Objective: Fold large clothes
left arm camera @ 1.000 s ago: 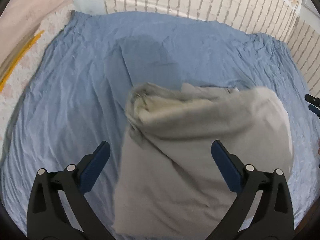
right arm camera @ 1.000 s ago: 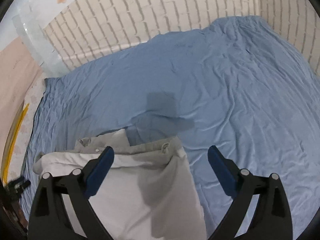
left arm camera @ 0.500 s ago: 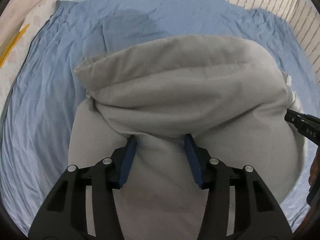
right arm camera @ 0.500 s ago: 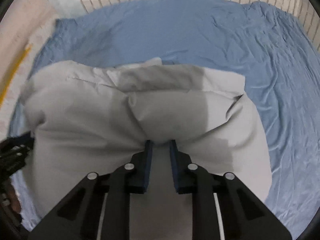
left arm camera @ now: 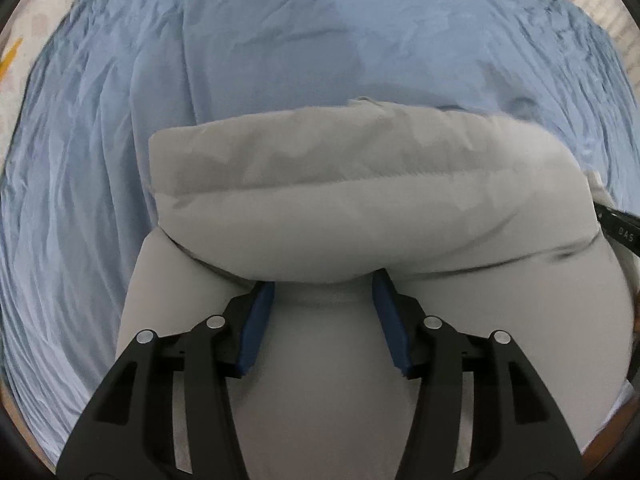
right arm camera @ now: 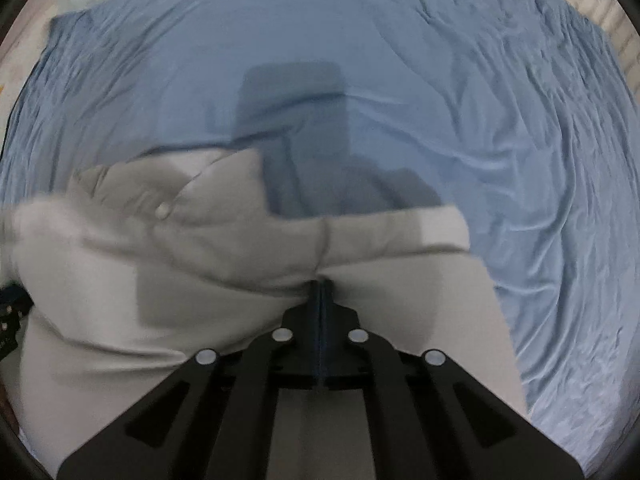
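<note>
- The grey garment [left arm camera: 360, 200] is lying bunched on the blue sheet [left arm camera: 100, 160], which is covering the whole work surface.
- The left gripper [left arm camera: 323, 280] is pointing down at the garment. Its blue pads [left arm camera: 256, 324] are standing partly apart, with a thick roll of grey fabric sitting between them; the pads are pressing on that roll from both sides.
- The right gripper [right arm camera: 321, 284] is also pointing down. Its jaws have just been closing and are now meeting pad to pad, pinching a thin fold of the same garment at the tips.
- In the right wrist view, the garment [right arm camera: 200, 248] is filling the lower left area, and a small pale button [right arm camera: 162, 211] is showing on its upper layer.
- A dark shadow [right arm camera: 296, 120] is falling across the sheet [right arm camera: 520, 160] just beyond the garment's far edge.
- Part of the right gripper's black body [left arm camera: 618, 230] is showing at the right edge of the left wrist view, touching the garment's side.
- A brick-patterned wall [left arm camera: 600, 8] is bordering the sheet at the far right.
</note>
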The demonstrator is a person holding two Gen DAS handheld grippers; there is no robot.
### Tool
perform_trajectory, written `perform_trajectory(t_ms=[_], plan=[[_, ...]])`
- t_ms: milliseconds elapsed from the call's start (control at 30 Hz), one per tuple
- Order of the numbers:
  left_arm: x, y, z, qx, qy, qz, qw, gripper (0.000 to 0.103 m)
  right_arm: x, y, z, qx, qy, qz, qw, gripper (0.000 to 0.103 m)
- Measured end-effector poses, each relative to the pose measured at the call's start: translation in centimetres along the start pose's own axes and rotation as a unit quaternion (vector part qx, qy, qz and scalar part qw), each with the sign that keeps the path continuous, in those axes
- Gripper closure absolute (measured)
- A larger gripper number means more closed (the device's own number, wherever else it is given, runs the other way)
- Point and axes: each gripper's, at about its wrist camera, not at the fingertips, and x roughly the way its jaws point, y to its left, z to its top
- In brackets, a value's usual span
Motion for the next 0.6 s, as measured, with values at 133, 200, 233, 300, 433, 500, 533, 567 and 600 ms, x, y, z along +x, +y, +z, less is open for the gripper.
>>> perform_trajectory(t_ms=[133, 200, 233, 300, 433, 500, 533, 567, 600], plan=[[-1.6, 3.1, -1.9, -0.017, 0.006, 0.0, 0.9998, 0.082, -1.2, -3.7, -0.6, 0.049, -0.012, 0.033, 0.998, 0.103], [-3.3, 3.7, -3.8, 0.0, -0.014, 0.006, 0.9999, 0.082, -3.2, -4.0, -2.3, 0.032, -0.04, 0.052, 0.997, 0.103], [-4.3, 3.8, -5.0, 0.015, -0.03, 0.022, 0.9992, 0.08, -4.8, -4.0, -3.9, 0.017, -0.059, 0.044, 0.997, 0.1], [-6.2, 3.9, -7.1, 0.027, -0.06, 0.038, 0.9971, 0.07, -7.5, -3.9, -6.9, 0.004, -0.093, 0.056, 0.994, 0.098], [-9.2, 3.9, -10.6, 0.007, -0.116, 0.027, 0.9928, 0.03, -10.9, -3.7, -13.3, 0.007, -0.123, 0.075, 0.99, 0.098], [-8.8, 4.3, -11.9, 0.003, -0.116, 0.046, 0.9922, 0.034, -10.6, -4.3, -14.9, 0.005, -0.114, 0.061, 0.992, 0.098], [-7.9, 4.4, -12.1, -0.002, -0.104, 0.051, 0.9933, 0.053, -10.1, -4.3, -15.7, 0.001, -0.107, 0.051, 0.993, 0.098], [-6.9, 4.8, -12.4, -0.009, -0.087, 0.051, 0.9949, 0.06, -9.8, -4.2, -16.1, 0.0, -0.103, 0.047, 0.994, 0.098], [-5.8, 5.1, -12.7, -0.019, -0.069, 0.047, 0.9964, 0.061, -9.1, -4.3, -16.4, 0.004, -0.093, 0.049, 0.994, 0.098]])
